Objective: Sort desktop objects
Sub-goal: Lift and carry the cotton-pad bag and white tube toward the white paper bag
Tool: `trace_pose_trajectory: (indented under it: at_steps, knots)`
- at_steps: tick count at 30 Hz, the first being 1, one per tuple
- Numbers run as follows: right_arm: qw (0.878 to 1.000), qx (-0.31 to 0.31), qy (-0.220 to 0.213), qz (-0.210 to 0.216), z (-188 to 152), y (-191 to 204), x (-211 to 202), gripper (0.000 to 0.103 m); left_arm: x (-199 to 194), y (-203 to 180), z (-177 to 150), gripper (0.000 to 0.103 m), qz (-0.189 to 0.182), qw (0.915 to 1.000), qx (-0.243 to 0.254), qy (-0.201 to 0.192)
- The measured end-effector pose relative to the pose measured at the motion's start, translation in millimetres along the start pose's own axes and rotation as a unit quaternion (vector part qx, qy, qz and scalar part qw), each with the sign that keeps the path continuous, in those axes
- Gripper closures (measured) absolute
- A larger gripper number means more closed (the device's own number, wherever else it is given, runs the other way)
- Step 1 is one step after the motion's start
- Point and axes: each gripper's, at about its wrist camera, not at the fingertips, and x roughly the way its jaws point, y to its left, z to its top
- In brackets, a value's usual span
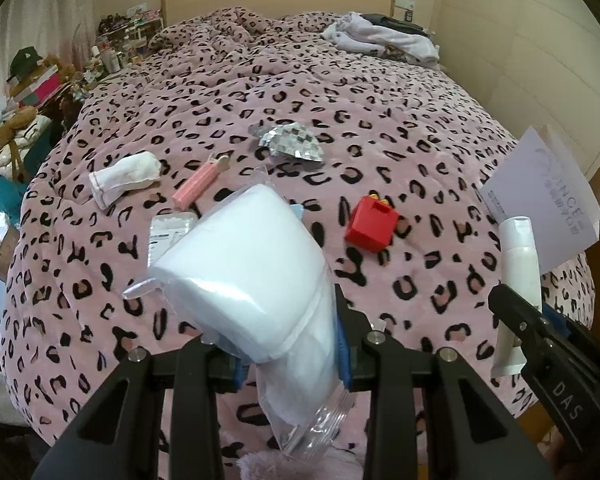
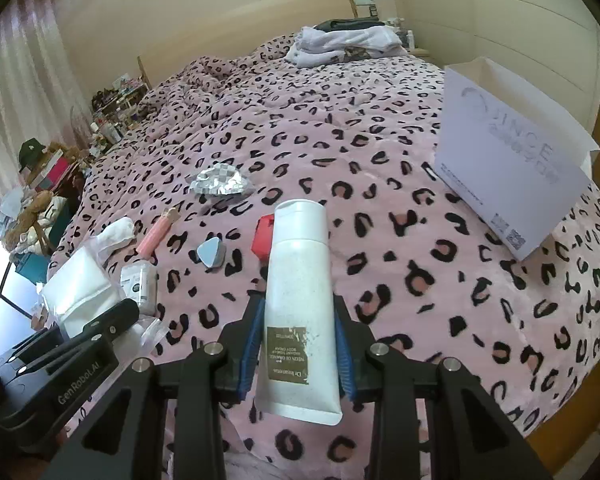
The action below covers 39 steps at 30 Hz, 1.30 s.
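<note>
My left gripper (image 1: 290, 360) is shut on a clear zip bag of white pads (image 1: 244, 272), held above the leopard-print bed. My right gripper (image 2: 298, 340) is shut on a white cream tube (image 2: 300, 272) that points forward; the tube (image 1: 520, 264) also shows in the left wrist view. Lying on the blanket are a red box (image 1: 372, 220), a pink bar (image 1: 198, 184), a silver checkered foil pack (image 1: 294, 142), a rolled white cloth (image 1: 124, 178), a small labelled white box (image 2: 140, 284) and a blue triangular item (image 2: 210, 254). An open white carton (image 2: 508, 160) stands at the right.
Folded clothes (image 2: 340, 44) lie at the head of the bed. A cluttered shelf with boxes and a cap (image 1: 40, 88) lines the left side. The bed's near edge drops off just below both grippers. A wall runs close behind the carton.
</note>
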Motion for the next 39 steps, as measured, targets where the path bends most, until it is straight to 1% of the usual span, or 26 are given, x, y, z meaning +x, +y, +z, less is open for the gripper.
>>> trace_pose_trajectory:
  at_steps: [17, 27, 32, 39]
  knots:
    - [0.999, 0.018, -0.026, -0.035, 10, -46, -37, 0.07, -12, -60, 10, 0.07, -0.032, 0.9982, 0.05, -0.011]
    - [0.998, 0.032, -0.03, -0.044, 12, -71, -46, 0.07, -18, -93, 13, 0.069, -0.038, 0.9965, 0.073, -0.016]
    - [0.997, 0.04, -0.035, -0.047, 12, -84, -51, 0.07, -19, -111, 11, 0.069, -0.047, 0.9949, 0.088, -0.014]
    - [0.996, 0.054, -0.043, -0.062, 14, -106, -58, 0.07, -18, -141, 14, 0.069, -0.064, 0.9919, 0.109, -0.015]
